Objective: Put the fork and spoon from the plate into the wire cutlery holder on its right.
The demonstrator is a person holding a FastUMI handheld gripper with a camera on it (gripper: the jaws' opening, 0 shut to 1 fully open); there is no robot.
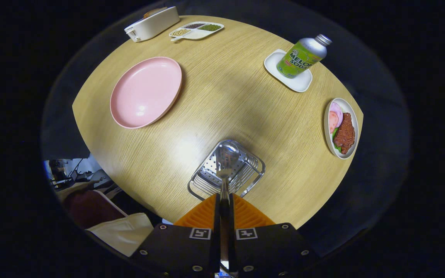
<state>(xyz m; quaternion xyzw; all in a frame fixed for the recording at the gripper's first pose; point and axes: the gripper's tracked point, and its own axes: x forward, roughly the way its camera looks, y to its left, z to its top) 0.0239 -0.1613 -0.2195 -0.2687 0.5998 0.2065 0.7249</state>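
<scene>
Gripper: the gripper (224, 200) hangs above the wire cutlery holder (226, 170), fingers pinched narrow on a spoon's handle.
Spoon: the spoon (226, 158) points forward, its bowl over the holder's perforated floor.
Plate: the pink plate (146, 92) lies bare, well left of the holder.
Table: a round wooden table (238, 100) carries a soda bottle (301, 57) on a white coaster.
</scene>
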